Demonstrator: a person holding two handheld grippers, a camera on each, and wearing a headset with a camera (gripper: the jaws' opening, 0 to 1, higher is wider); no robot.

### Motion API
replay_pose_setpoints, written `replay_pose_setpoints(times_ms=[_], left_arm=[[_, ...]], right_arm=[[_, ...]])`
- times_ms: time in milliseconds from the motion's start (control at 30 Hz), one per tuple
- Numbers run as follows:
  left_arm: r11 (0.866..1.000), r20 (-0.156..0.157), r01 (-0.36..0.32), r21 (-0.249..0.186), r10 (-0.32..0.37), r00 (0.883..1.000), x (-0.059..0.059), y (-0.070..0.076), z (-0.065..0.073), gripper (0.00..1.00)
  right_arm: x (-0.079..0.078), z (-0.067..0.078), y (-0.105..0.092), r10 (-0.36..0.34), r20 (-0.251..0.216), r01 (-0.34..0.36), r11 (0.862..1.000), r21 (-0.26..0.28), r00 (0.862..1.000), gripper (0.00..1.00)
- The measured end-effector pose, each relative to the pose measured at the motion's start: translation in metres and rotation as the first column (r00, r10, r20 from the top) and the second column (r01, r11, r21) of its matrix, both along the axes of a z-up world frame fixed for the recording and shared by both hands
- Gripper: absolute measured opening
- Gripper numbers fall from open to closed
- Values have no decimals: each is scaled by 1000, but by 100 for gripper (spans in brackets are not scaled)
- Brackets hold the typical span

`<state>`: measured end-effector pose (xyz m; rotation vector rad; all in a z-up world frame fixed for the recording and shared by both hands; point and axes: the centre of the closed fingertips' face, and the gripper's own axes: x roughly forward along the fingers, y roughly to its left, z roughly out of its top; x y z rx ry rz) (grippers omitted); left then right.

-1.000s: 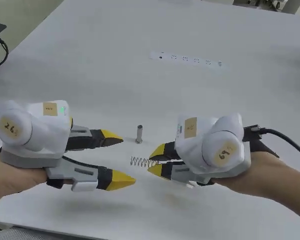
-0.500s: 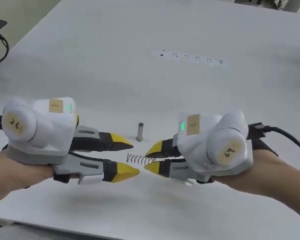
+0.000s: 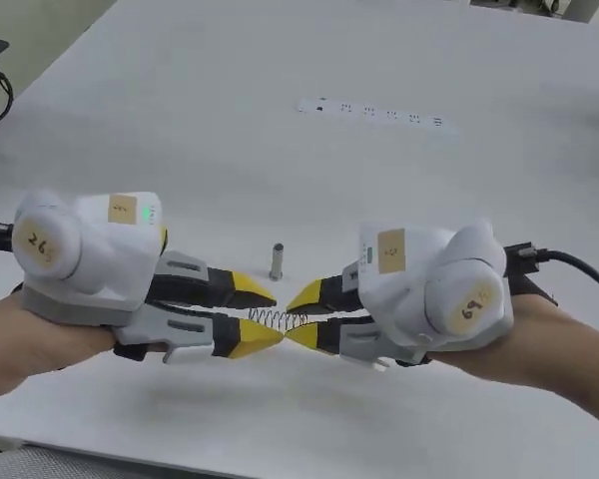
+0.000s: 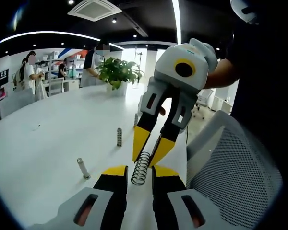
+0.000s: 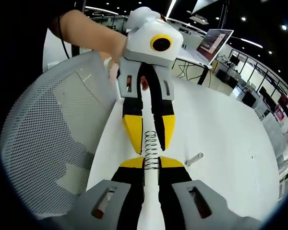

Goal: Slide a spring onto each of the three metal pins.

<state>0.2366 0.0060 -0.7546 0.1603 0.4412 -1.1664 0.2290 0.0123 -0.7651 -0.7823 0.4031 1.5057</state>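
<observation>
Currently the right gripper (image 3: 298,317) is pinching one end of the spring (image 3: 277,319), fingers closed on it, holding it roughly level. The left gripper (image 4: 140,171) is straddling the free end with its fingers parted and a narrow gap on either side of the coil. A bare metal pin (image 3: 277,261) is standing upright on the bench (image 3: 399,210), just beyond both sets of fingertips. A second pin (image 4: 119,136) is standing farther off.

Judgement: a handover is forming. The left fingers should be closing squarely and lightly across the coil before the right lets go, leaving one end free for the pin.

Hard to make out:
- whether the left fingers are touching wire
- the coil end inside the right fingers
- a possible third pin, too small to confirm
</observation>
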Motion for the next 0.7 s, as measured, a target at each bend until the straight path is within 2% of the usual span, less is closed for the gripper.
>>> replay_pose_setpoints(times_ms=[267,433,700], left_arm=[[1000,9,4,3,-4,1000,-1,-2,2,6],[1000,9,19,12,-19,1000,-3,-3,0,4],[998,32,54,31,-55,998,-7,-7,0,2]], right_arm=[[0,3,-2,0,-1,0,1000,17,1000,7],[-1,1,-3,5,-2,-5,1000,8,1000,7],[-4,1,-6,20,-7,-20,1000,12,1000,7]])
